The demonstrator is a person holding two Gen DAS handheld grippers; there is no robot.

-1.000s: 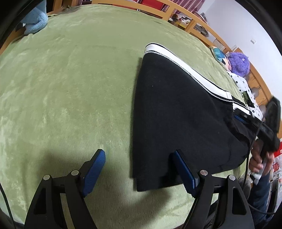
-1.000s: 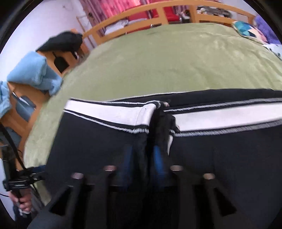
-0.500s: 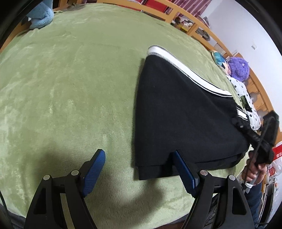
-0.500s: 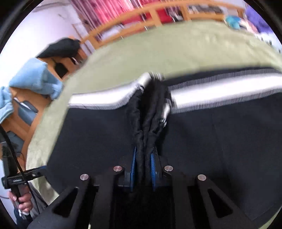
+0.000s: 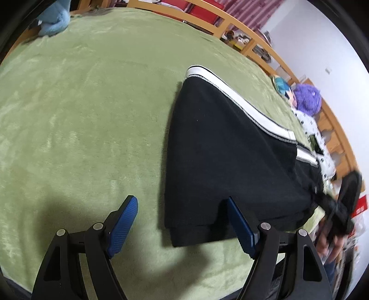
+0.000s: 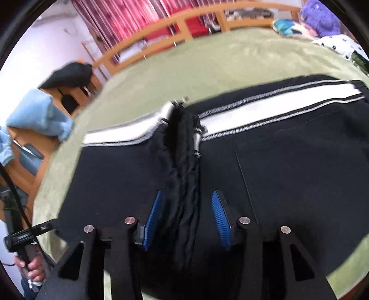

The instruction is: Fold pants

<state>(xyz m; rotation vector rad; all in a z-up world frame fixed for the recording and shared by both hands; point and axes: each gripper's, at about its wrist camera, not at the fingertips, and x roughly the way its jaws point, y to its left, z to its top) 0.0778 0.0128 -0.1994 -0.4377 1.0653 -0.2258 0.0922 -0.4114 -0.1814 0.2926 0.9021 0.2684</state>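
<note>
Black pants (image 5: 230, 161) with a white side stripe lie folded on the green blanket (image 5: 80, 115). My left gripper (image 5: 180, 199) hangs open over their near left corner; one blue pad is above the blanket, the other above the cloth. In the right wrist view the pants (image 6: 288, 173) fill the lower half. My right gripper (image 6: 187, 192) is opening its jaws. A pinched ridge of black cloth (image 6: 184, 161) stands between the pads without touching them. The right gripper (image 5: 341, 207) also shows blurred at the pants' far end, held by a hand.
A wooden rail (image 5: 253, 39) runs round the bed. A blue towel (image 5: 53, 20) lies at the far left corner. A purple plush (image 5: 307, 97) and a dotted garment (image 5: 316, 131) sit beyond the pants. A dark garment (image 6: 69, 76) hangs off the bed.
The right gripper was shut on the bunched cloth half a second ago and has now spread its jaws off it. It slid a little along the pants. The left gripper stays open, hardly moved.
</note>
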